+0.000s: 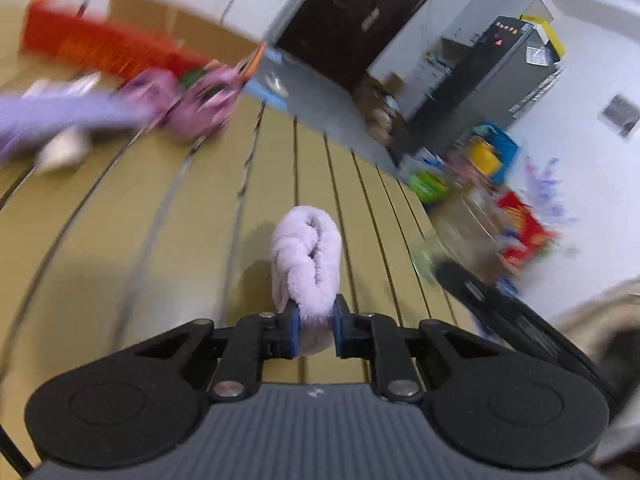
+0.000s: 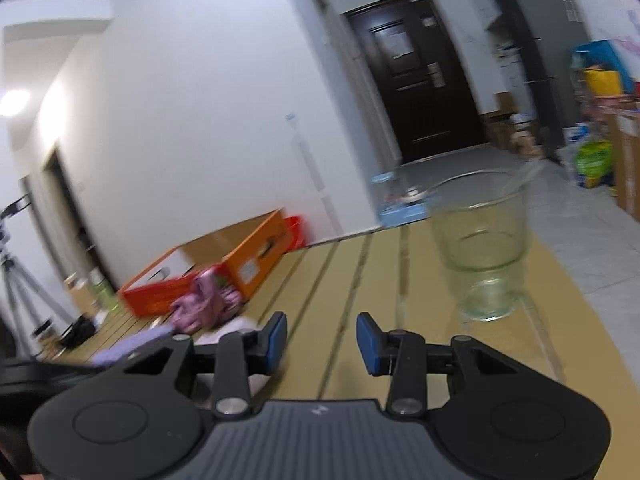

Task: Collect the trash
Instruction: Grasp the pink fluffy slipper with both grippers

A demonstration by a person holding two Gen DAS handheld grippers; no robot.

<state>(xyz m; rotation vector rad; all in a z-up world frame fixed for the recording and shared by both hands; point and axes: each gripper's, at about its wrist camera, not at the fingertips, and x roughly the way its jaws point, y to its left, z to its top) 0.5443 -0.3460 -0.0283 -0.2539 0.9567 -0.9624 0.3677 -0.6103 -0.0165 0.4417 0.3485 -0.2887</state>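
My left gripper (image 1: 316, 326) is shut on a rolled pale lilac fluffy cloth (image 1: 306, 258), which sticks forward from the blue pads above the yellow-tan mat (image 1: 168, 240). My right gripper (image 2: 322, 340) is open and empty above the same mat (image 2: 340, 280). A clear glass bin (image 2: 480, 236) stands on the mat ahead and to the right of the right gripper. A pink bundle (image 1: 192, 100) lies at the far left of the mat, also in the right wrist view (image 2: 204, 304). A lilac item (image 1: 52, 116) lies blurred beside it.
An orange cardboard box (image 2: 240, 256) stands by the white wall, red-orange in the left wrist view (image 1: 100, 40). A dark door (image 2: 424, 76) is ahead. Colourful bags and boxes (image 1: 488, 168) crowd the right side. A tripod (image 2: 16, 272) stands far left.
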